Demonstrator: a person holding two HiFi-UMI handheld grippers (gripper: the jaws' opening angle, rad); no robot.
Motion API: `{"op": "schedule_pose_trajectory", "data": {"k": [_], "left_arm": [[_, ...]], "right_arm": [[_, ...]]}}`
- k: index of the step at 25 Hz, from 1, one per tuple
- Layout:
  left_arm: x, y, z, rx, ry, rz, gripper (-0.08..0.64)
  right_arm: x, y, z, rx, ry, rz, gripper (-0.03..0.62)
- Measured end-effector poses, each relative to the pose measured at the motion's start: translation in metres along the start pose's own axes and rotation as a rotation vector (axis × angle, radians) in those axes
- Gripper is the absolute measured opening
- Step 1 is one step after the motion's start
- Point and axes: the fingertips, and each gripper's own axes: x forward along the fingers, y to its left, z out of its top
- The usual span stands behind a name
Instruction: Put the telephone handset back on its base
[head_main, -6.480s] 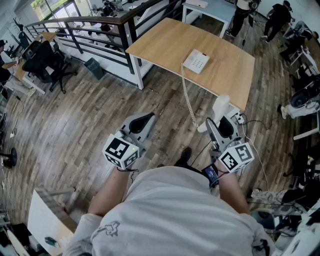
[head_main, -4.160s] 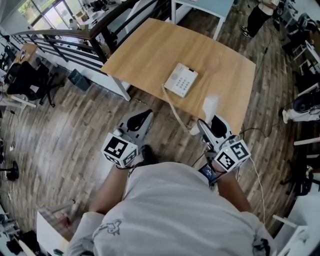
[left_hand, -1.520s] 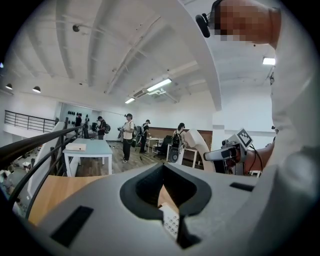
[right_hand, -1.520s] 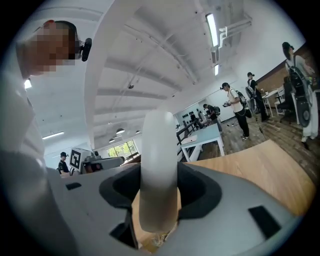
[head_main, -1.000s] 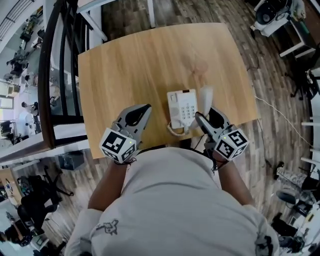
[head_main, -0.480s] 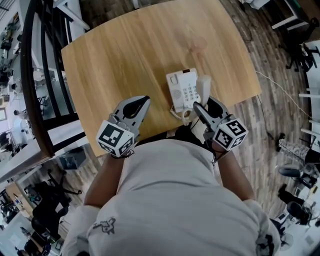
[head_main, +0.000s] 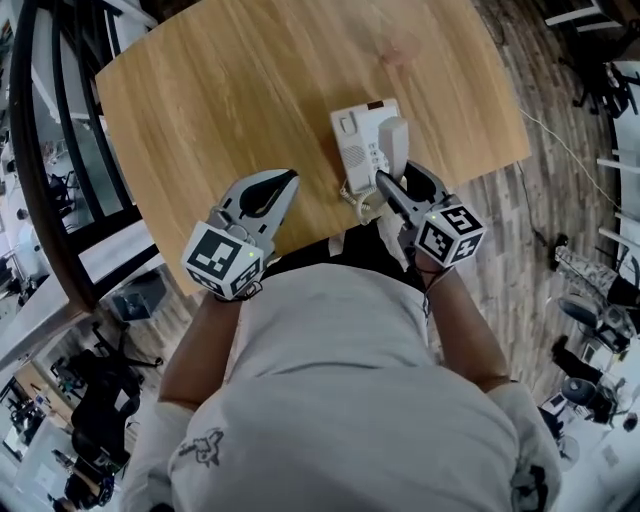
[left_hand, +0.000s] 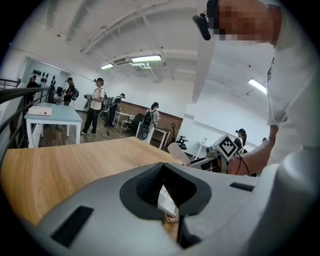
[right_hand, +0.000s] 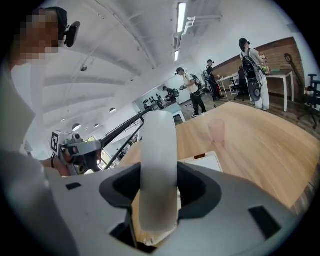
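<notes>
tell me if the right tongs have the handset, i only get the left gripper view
Observer: Yes, the right tongs are shut on the white handset, which sticks out past their tips.
Operator: is it over the base
Observer: The head view shows it over the right side of the base; the left part is uncovered. I cannot tell if they touch.
Operator: where's the cord
Observer: The coiled cord bunches at the base's near edge, beside the right tongs.
</notes>
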Motion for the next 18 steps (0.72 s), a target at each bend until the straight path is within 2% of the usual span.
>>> {"op": "schedule_pose_trajectory", "data": {"k": [18], "left_arm": [[0.026, 0.038, -0.053, -0.068, 0.067, 0.017, 0.006]], "right_arm": [[0.076, -0.041, -0.055, -0.013, 0.164, -0.070, 0.222]]}}
